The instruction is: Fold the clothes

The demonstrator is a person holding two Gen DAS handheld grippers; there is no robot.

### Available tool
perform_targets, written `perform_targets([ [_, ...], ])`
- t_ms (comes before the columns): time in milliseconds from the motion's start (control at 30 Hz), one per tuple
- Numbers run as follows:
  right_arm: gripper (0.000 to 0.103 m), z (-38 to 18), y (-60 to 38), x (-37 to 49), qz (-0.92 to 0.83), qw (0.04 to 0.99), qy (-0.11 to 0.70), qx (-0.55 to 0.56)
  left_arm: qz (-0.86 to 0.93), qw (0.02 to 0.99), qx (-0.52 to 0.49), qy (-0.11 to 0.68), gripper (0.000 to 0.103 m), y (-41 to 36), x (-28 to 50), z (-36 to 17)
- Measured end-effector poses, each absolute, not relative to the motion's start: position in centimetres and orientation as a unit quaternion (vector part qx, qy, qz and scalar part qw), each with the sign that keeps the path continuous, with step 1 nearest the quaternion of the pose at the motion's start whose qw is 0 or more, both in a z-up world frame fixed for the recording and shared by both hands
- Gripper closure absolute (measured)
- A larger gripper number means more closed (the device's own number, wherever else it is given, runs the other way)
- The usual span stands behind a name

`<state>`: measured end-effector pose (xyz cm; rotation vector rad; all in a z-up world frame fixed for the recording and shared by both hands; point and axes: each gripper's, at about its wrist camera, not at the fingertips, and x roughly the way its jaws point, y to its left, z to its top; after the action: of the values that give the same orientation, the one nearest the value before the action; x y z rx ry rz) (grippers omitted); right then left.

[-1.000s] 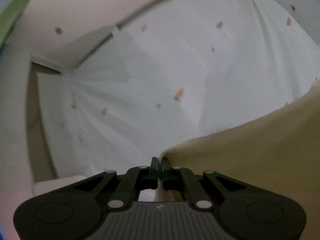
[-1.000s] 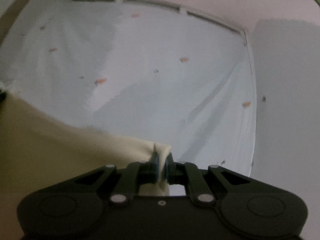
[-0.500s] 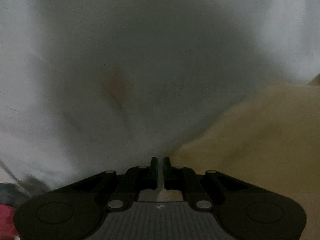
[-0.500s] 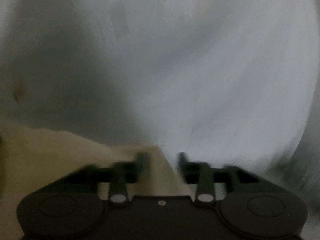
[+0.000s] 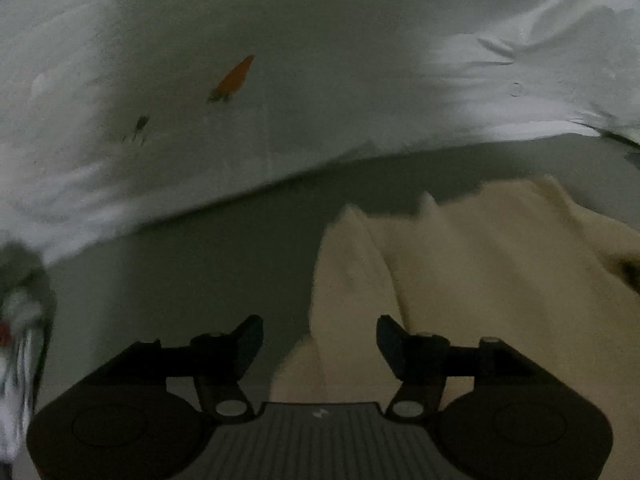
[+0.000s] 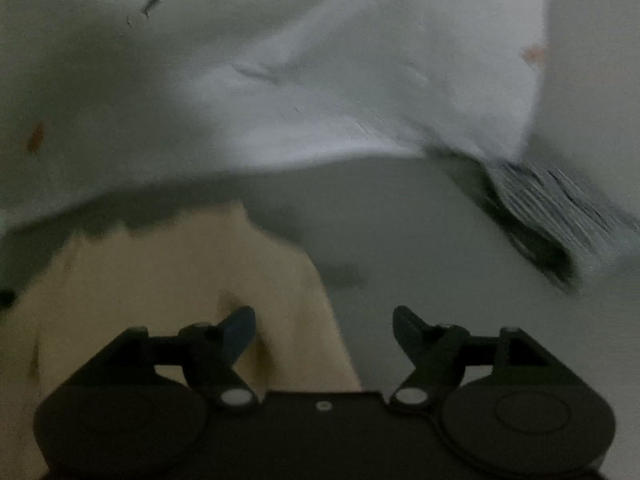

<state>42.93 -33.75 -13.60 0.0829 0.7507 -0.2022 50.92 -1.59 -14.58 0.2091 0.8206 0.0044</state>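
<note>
A cream garment (image 5: 480,280) lies on a grey surface (image 5: 180,280), filling the lower right of the left wrist view. My left gripper (image 5: 320,340) hovers over its left edge with jaws opening; a fold of the cloth lies between them, untouched by the pads. In the right wrist view the same cream garment (image 6: 160,280) fills the lower left. My right gripper (image 6: 324,332) is over its right edge, jaws opening. Its left finger (image 6: 240,332) sits above the cloth and the right finger (image 6: 408,332) is over bare surface. Neither gripper grips anything.
A white sheet (image 5: 320,120) printed with small orange carrots (image 5: 234,78) spreads beyond the grey surface. A grey striped cloth (image 6: 560,208) lies at the right in the right wrist view. A blurred white and red thing (image 5: 16,320) shows at the left edge.
Both grippers held the cream garment's corners pinched up high. They swung down toward the surface, opened and let the corners go; the garment now rests on the surface.
</note>
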Motion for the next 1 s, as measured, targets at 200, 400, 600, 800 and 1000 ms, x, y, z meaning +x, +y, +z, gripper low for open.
perform_targets([
  [200,0.025,-15.4,-37.1,31.0,-0.132,0.894,0.420,0.079,-0.061,0.890,0.074,0.446,0.022,-4.9,40.7,-14.0],
  [400,0.032,-17.3,-36.6,26.0,-0.101,0.895,0.424,0.090,-0.094,0.867,0.008,0.490,0.021,-8.7,35.0,-15.5],
  [600,0.055,-19.2,-35.1,26.5,-0.075,0.896,0.435,0.045,-0.095,0.841,0.004,0.533,0.011,-10.5,33.7,-19.0],
  [800,0.101,-18.1,-36.6,26.0,-0.084,0.906,0.413,0.037,-0.083,0.844,0.026,0.530,0.000,-12.1,34.5,-19.7],
  [1000,0.101,-14.4,-43.9,28.5,-0.176,0.915,0.363,-0.023,-0.082,0.845,0.048,0.526,0.000,-13.2,34.5,-19.5],
])
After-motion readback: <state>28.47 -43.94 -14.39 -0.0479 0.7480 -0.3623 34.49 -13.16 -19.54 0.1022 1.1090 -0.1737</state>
